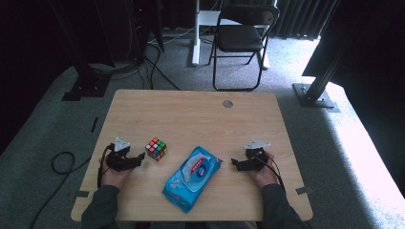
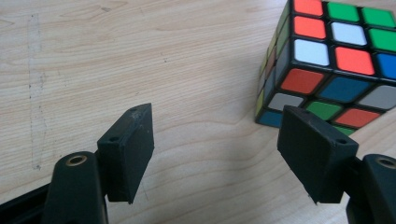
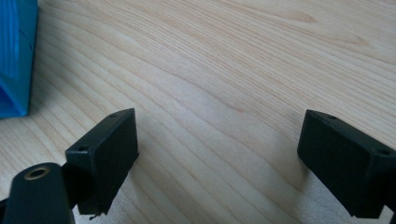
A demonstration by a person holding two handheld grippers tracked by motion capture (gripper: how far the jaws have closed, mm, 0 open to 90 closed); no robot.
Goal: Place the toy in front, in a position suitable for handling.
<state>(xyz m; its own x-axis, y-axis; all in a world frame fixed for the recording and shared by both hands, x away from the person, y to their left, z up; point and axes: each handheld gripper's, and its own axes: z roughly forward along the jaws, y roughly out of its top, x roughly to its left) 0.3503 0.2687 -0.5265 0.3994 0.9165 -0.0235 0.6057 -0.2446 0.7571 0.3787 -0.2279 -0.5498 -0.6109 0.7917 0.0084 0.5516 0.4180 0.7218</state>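
Here the left gripper (image 1: 139, 156) rests fingers apart just beside the multicoloured plastic puzzle cube (image 1: 156, 149) on the pale wooden counter (image 1: 200, 119), the right gripper (image 1: 235, 163) likewise spread near the blue wipes pack (image 1: 192, 178).

The square puzzle cube (image 1: 156, 149) has a black frame with little red, green, white, blue, orange and yellow squares. The soft plastic wipes pack (image 1: 192, 177) is bright blue with a white and blue label. The wooden tabletop (image 1: 191, 119) is pale tan with wavy brown lines. Both grippers' jaws are black.
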